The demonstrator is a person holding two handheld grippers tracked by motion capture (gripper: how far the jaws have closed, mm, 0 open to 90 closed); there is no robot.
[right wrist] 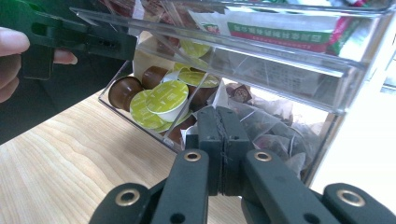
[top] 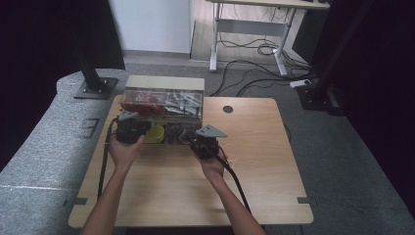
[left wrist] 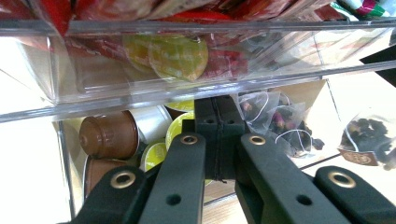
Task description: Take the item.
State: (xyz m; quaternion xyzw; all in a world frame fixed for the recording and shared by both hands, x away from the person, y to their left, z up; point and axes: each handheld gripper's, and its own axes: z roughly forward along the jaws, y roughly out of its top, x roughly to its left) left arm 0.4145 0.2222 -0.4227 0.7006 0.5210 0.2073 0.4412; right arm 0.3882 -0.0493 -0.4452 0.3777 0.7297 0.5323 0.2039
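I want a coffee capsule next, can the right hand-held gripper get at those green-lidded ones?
Probably yes: the green-lidded capsules lie in the open lower drawer, just ahead-left of the shut right hand-held gripper.

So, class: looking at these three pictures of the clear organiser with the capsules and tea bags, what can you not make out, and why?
- High view: the organiser contents are too small and dim to tell apart.
- Left gripper view: the left gripper hides capsules behind it; bottom edge cuts off others.
- Right gripper view: print on the green and white packet is blurred; the right gripper hides tea bags.
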